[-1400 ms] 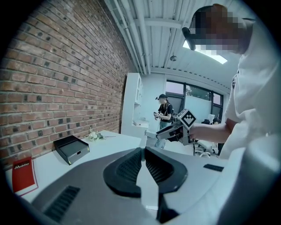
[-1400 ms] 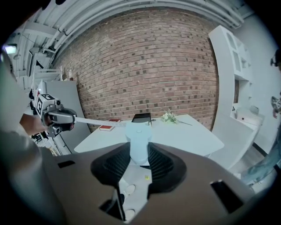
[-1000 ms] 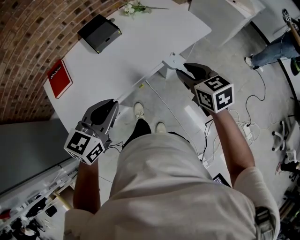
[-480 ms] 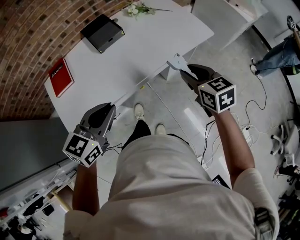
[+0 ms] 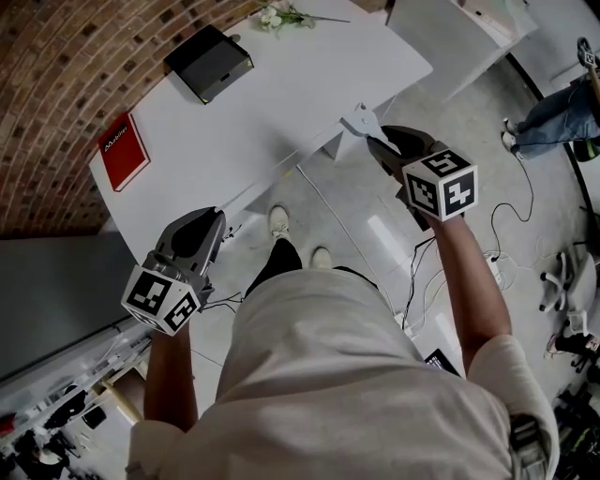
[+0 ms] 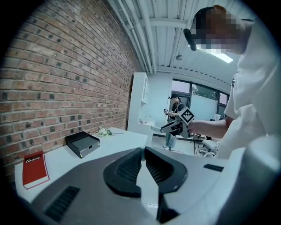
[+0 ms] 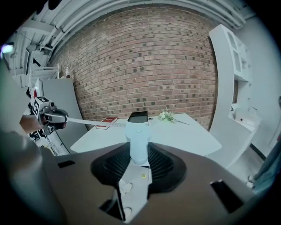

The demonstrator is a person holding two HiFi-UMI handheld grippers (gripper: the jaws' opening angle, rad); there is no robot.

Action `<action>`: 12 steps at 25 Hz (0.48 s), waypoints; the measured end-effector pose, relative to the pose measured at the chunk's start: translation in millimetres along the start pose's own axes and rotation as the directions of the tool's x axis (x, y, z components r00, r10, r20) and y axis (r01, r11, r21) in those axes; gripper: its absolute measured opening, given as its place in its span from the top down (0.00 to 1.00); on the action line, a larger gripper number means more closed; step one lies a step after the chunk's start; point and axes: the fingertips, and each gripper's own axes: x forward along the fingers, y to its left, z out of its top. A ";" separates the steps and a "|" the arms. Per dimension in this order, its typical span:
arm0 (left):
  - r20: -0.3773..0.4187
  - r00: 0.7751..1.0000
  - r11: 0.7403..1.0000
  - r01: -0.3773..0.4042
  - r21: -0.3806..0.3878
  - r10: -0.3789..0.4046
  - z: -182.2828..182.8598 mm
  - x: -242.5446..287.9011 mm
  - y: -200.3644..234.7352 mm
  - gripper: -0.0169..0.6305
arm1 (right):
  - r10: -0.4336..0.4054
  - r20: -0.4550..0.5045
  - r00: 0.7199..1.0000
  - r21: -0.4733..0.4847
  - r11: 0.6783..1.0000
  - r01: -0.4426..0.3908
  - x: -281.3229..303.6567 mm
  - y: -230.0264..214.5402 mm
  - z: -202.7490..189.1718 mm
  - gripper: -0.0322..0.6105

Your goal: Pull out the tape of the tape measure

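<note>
My right gripper (image 5: 375,142) is shut on the pale tape measure case (image 5: 360,122), held just off the front edge of the white table (image 5: 281,89). From the case a thin pale tape (image 5: 281,173) runs along that edge to my left gripper (image 5: 217,217), whose jaws are shut on the tape's end. In the right gripper view the light-blue case (image 7: 138,136) stands between the pads, and the tape (image 7: 88,121) stretches left to the other gripper (image 7: 49,117). In the left gripper view the narrow jaws (image 6: 142,151) pinch the tape (image 6: 148,186).
On the table lie a red book (image 5: 123,150), a black tray (image 5: 208,62) and a sprig of flowers (image 5: 281,14). A white shelf unit (image 5: 459,28) stands beyond. Another person (image 5: 562,103) stands at the right, and cables (image 5: 487,262) lie on the floor.
My left gripper has drawn back toward the lower left with the tape's end, so slightly more tape spans between the grippers. The right gripper keeps hold of the case.
</note>
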 end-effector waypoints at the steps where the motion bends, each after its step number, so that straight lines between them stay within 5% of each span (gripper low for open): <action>1: -0.001 1.000 1.000 -0.002 0.002 0.002 0.2 -0.4 0.6 0.93 | 0.001 -0.002 1.000 0.003 1.000 -0.001 0.6 -1.0 -0.6 0.75; 12: -0.013 1.000 1.000 -0.009 0.010 0.010 -4.6 -7.6 6.2 0.93 | 0.008 0.001 1.000 0.010 1.000 -0.008 4.0 -8.2 1.5 0.75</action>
